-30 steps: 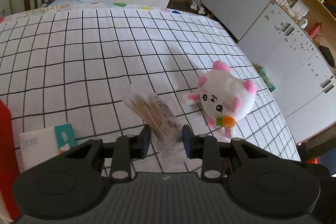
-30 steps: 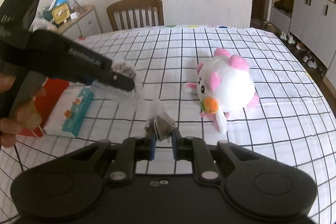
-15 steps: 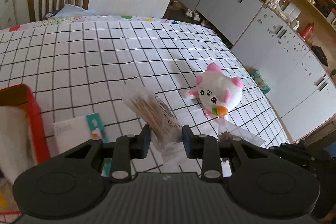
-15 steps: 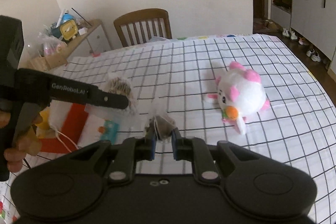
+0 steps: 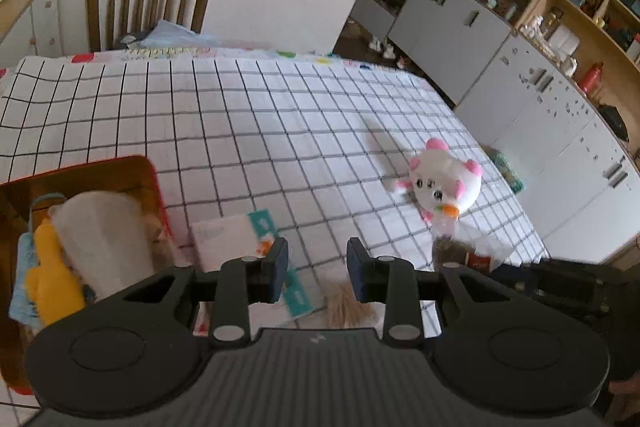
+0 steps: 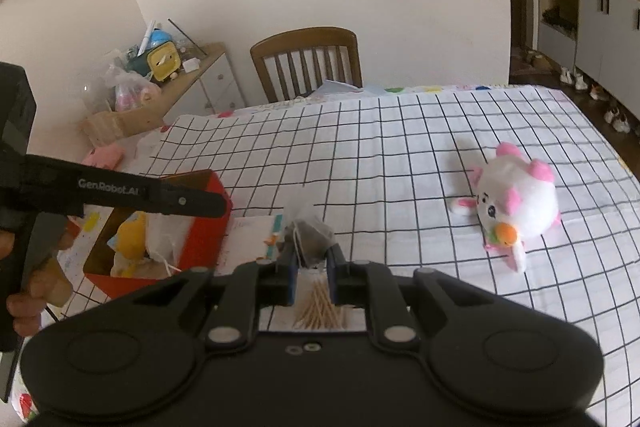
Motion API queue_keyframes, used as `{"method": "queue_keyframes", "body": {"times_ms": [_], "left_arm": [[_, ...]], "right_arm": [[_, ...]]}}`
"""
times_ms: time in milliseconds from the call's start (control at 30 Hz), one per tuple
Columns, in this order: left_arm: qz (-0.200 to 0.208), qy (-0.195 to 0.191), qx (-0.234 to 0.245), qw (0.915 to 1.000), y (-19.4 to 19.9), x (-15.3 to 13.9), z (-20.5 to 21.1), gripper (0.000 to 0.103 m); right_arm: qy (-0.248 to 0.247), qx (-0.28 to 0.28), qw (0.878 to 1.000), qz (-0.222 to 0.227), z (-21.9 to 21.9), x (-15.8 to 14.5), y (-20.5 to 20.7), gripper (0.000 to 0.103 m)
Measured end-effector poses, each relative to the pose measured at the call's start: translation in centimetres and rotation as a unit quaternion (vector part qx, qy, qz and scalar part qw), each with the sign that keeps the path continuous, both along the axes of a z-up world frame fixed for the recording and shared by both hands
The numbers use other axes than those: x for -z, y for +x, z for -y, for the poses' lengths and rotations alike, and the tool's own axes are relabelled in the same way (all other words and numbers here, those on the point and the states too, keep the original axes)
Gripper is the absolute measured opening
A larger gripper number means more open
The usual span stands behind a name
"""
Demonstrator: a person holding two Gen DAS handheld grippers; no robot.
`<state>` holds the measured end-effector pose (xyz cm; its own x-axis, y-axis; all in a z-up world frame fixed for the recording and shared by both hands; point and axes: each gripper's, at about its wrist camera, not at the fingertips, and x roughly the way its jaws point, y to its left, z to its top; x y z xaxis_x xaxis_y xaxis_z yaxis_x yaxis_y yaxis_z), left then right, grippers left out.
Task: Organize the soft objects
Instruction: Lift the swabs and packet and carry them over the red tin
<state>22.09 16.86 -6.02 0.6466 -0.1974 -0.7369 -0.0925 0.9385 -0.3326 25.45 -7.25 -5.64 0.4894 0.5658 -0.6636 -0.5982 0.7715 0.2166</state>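
Since a second ago both views have been swung left across the checked table (image 5: 240, 131), so that the red box (image 5: 154, 183), already loaded with soft things, is now brought into sight just beside the tissue pack (image 5: 224, 239); a drop-off there is judged to be next. The plush toy (image 5: 448, 183) is left lying on its side well to the right, its long axis running across the cloth and its orange beak turned toward the near edge. The cotton swab bag (image 6: 318, 309) is no longer seen between the pads of the left gripper (image 5: 316, 269), whose jaws are held partly apart; it is seen low, below the right gripper (image 6: 312, 263). That gripper is kept pinched on the tea bag packet (image 6: 310, 235), which is stood upright along the fingers.
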Motion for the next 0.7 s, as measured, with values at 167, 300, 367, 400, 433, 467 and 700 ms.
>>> {"method": "queue_keyframes", "body": {"times_ms": [167,300,367,400,433,467,700], "left_arm": [[-0.011,0.004,0.029,0.9995,-0.6,0.7,0.3,0.031],[-0.019,0.011,0.051,0.9985,-0.2,1.4,2.1,0.031],[-0.026,0.021,0.057,0.9978,0.4,1.8,3.2,0.031],[-0.028,0.024,0.062,0.9974,0.7,2.1,3.7,0.031],[-0.033,0.025,0.066,0.997,1.0,2.4,4.2,0.032],[-0.038,0.025,0.068,0.9966,1.3,2.8,4.7,0.033],[-0.055,0.027,0.088,0.9942,3.1,5.7,7.8,0.078]], "right_arm": [[-0.013,0.008,1.0,0.003,0.5,0.1,-0.5,0.014],[-0.023,0.021,1.0,-0.004,1.8,0.9,-0.6,0.014],[-0.022,0.028,0.999,-0.008,2.6,1.2,-0.5,0.014],[-0.021,0.032,0.999,-0.01,3.1,1.3,-0.5,0.014],[-0.02,0.036,0.999,-0.012,3.5,1.5,-0.4,0.014],[-0.019,0.039,0.999,-0.014,4.0,1.6,-0.3,0.014],[-0.018,0.052,0.998,-0.024,7.3,2.4,0.5,0.014]]}}
